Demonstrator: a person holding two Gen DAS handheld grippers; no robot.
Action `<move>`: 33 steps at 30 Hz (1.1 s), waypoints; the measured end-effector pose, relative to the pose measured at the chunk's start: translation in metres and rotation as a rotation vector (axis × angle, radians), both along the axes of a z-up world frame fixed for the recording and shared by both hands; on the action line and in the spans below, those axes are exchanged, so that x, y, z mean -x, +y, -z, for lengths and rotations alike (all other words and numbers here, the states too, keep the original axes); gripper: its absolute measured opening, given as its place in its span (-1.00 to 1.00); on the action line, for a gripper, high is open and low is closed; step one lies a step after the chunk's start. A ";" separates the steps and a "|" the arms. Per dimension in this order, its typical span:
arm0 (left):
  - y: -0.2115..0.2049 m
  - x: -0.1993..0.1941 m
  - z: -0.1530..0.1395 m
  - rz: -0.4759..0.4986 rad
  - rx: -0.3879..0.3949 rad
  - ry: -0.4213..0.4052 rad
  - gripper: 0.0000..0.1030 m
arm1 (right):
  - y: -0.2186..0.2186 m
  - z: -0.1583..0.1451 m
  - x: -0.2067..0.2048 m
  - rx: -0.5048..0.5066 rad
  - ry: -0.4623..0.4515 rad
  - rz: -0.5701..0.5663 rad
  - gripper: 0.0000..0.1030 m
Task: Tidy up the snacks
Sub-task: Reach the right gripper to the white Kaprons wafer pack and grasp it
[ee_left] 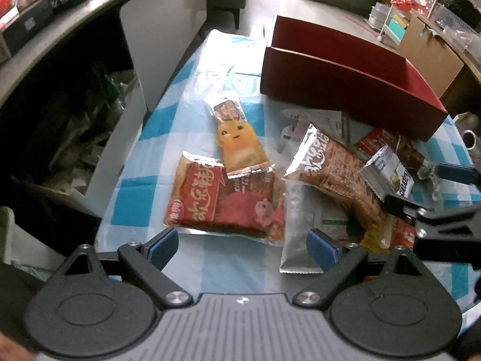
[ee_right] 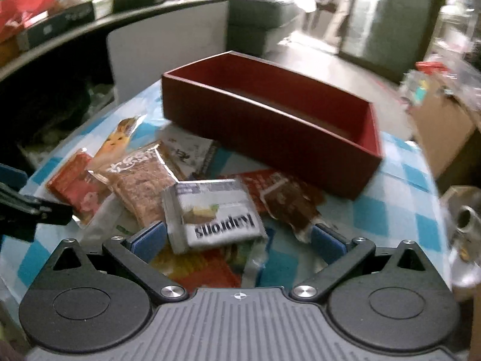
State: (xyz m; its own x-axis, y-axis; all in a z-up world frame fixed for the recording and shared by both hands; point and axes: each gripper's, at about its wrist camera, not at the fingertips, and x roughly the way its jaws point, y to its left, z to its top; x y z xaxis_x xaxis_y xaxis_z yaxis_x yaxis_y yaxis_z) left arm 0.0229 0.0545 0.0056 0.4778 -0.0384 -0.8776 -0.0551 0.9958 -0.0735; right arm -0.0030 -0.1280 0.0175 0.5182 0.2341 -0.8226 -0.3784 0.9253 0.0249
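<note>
- A table [ee_left: 186, 126] under a blue-and-white checked cloth; a dark shelf [ee_left: 60, 15] with boxes curves along the left, a cardboard box [ee_left: 430, 57] and a wire rack [ee_left: 418, 3] stand at the far right, with pale floor beyond.
- One red box [ee_right: 270, 138], open-topped, sits at the table's far side; nothing shows inside.
- About eight snack packets lie loose in front of it: a red packet [ee_left: 225, 201], a yellow packet [ee_left: 240, 147] overlapping its top edge, a brown packet [ee_left: 336, 174], a silver sachet [ee_left: 300, 234], a grey packet [ee_right: 210, 213] and a dark brown packet [ee_right: 288, 201], with more half-buried.
- Left gripper [ee_left: 240, 248]: jaws wide apart, holding nothing, hanging above the red packet's near edge and the silver sachet.
- Right gripper [ee_right: 237, 239]: jaws wide apart, with the grey packet's lower edge between them; no pad clearly presses it.
</note>
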 end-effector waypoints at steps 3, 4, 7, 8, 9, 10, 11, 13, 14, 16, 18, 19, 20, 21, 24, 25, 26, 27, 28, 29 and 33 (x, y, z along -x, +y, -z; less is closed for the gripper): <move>-0.002 -0.004 0.002 0.013 0.020 0.022 0.70 | 0.001 0.005 -0.020 -0.057 0.048 -0.027 1.00; -0.003 -0.005 0.003 0.019 0.025 0.031 0.70 | 0.004 0.008 -0.025 -0.055 0.057 -0.047 1.00; -0.006 -0.008 0.003 0.031 0.044 0.045 0.70 | 0.006 0.020 -0.038 -0.106 0.114 -0.078 1.00; -0.006 -0.008 0.003 0.034 0.052 0.049 0.70 | 0.003 0.023 -0.042 -0.154 0.142 -0.073 1.00; -0.006 -0.009 0.004 0.036 0.059 0.052 0.70 | -0.002 0.028 -0.046 -0.208 0.186 -0.060 1.00; -0.007 -0.009 0.004 0.038 0.062 0.058 0.70 | -0.007 0.034 -0.050 -0.256 0.228 -0.038 1.00; -0.007 -0.010 0.005 0.040 0.063 0.065 0.70 | -0.013 0.039 -0.052 -0.301 0.260 -0.015 1.00; -0.008 -0.010 0.007 0.039 0.073 0.082 0.70 | -0.019 0.040 -0.047 -0.340 0.245 -0.021 1.00; -0.008 -0.011 0.008 0.039 0.079 0.087 0.70 | -0.018 0.039 -0.045 -0.330 0.240 -0.046 1.00; -0.010 -0.011 0.009 0.041 0.091 0.100 0.70 | -0.016 0.039 -0.042 -0.312 0.233 -0.068 1.00; -0.012 -0.011 0.008 0.045 0.086 0.097 0.70 | -0.012 0.038 -0.040 -0.290 0.228 -0.069 1.00; -0.013 -0.010 0.008 0.049 0.076 0.092 0.70 | -0.010 0.037 -0.039 -0.288 0.232 -0.065 1.00; -0.013 -0.010 0.008 0.051 0.068 0.088 0.70 | -0.011 0.037 -0.040 -0.298 0.234 -0.053 1.00; -0.014 -0.010 0.008 0.054 0.060 0.087 0.70 | -0.012 0.037 -0.040 -0.317 0.228 -0.027 1.00; -0.014 -0.010 0.011 0.056 0.060 0.098 0.70 | -0.014 0.042 -0.031 -0.389 0.172 0.085 1.00; -0.014 -0.010 0.011 0.056 0.062 0.101 0.70 | -0.012 0.043 -0.029 -0.378 0.163 0.091 1.00; -0.015 -0.011 0.012 0.057 0.062 0.102 0.70 | -0.006 0.042 -0.028 -0.341 0.159 0.073 1.00; -0.016 -0.011 0.012 0.060 0.061 0.104 0.70 | -0.004 0.041 -0.028 -0.328 0.163 0.072 1.00; -0.017 -0.011 0.012 0.062 0.059 0.105 0.70 | -0.002 0.042 -0.028 -0.329 0.168 0.079 1.00; -0.018 -0.011 0.013 0.065 0.056 0.106 0.70 | -0.001 0.043 -0.029 -0.329 0.167 0.081 1.00; -0.021 -0.011 0.017 0.072 0.038 0.120 0.70 | -0.008 0.043 -0.029 -0.339 0.151 0.074 1.00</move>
